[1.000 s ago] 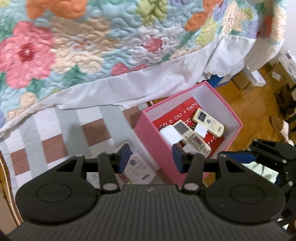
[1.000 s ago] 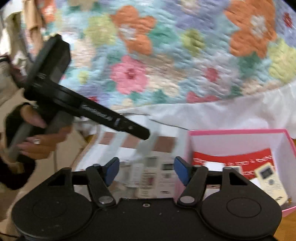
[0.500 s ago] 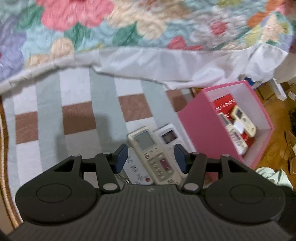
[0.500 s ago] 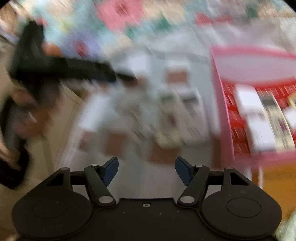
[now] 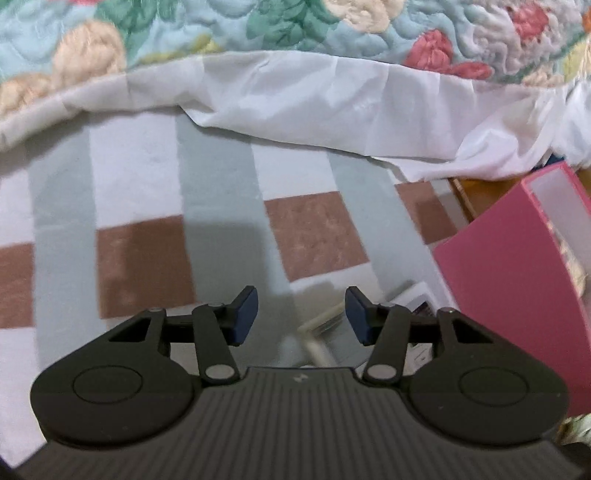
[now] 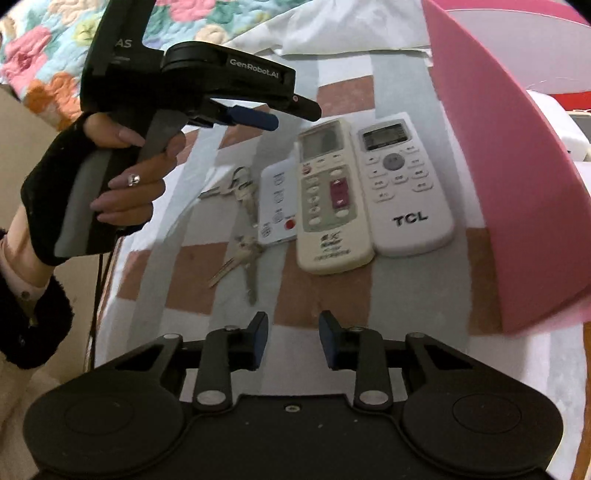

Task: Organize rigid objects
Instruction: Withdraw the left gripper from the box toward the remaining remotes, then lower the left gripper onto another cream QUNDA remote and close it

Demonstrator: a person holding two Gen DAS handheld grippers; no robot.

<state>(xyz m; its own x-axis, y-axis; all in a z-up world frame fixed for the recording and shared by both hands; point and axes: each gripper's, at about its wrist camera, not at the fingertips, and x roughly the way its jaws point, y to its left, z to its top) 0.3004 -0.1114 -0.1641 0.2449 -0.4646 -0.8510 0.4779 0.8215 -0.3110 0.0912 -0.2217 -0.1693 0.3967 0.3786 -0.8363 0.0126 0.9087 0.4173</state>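
A cream remote (image 6: 328, 199) and a white TCL remote (image 6: 402, 184) lie side by side on the striped cloth (image 6: 236, 295). A small white card remote (image 6: 279, 203) and two key bunches (image 6: 242, 188) (image 6: 240, 262) lie to their left. My right gripper (image 6: 293, 336) hovers in front of them, its jaws closing on nothing. My left gripper (image 6: 258, 118) hangs above the remotes' far ends. In the left wrist view the left gripper (image 5: 301, 314) is closing slightly, with the cream remote's (image 5: 314, 343) corner below it, untouched.
A pink box (image 6: 498, 166) stands right of the remotes, with more remotes inside it. A floral quilt (image 5: 295, 29) with a white hem (image 5: 314, 96) hangs over the far side of the cloth. A gloved hand (image 6: 92, 192) holds the left gripper's handle.
Both grippers have sunk toward the striped cloth and the remotes. The right jaws have narrowed. The left view has swung away from the pink box onto the cloth.
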